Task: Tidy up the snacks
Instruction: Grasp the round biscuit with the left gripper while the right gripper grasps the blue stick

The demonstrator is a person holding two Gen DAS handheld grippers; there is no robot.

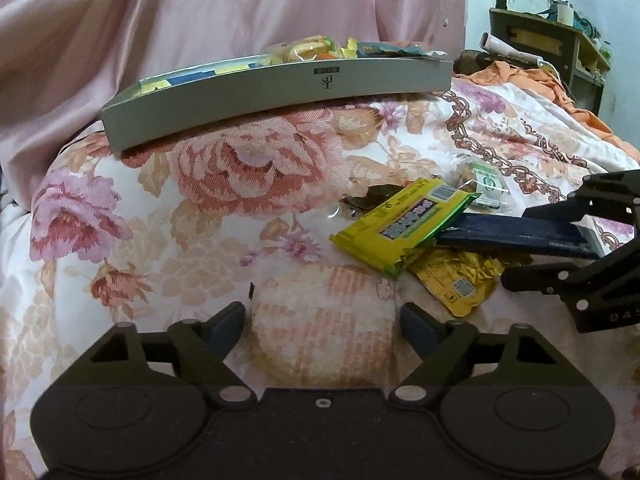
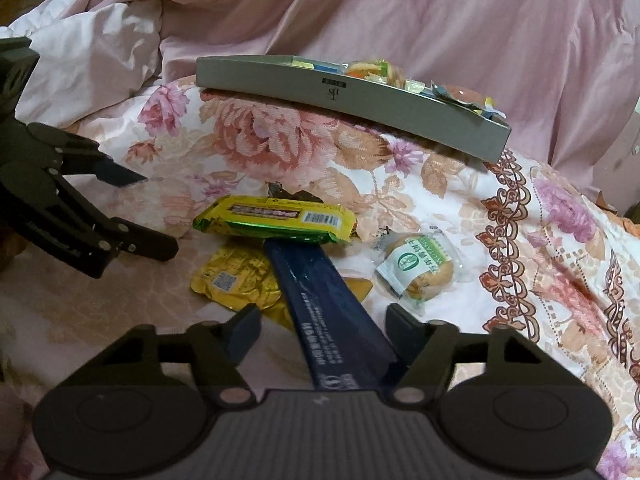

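Where quilt (image 1: 168, 208) bunches | grey tray (image 1: 240, 108) holds wrapped snacks (image 1: 308, 50)

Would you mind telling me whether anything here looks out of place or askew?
The grey tray sits tilted on the rumpled floral quilt, and loose snacks lie heaped: the yellow-green packet overlaps the dark blue bar.

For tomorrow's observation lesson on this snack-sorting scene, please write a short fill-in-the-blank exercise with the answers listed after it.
1. The long dark blue packet lies between the fingers of the ____ tongs.
2. The yellow-green snack bar rests partly on top of the ____ packet.
3. The grey box at the back already holds ____.
4. The wrapped round bun lies on the ____ bedspread.

Answers: right; dark blue; snacks; floral
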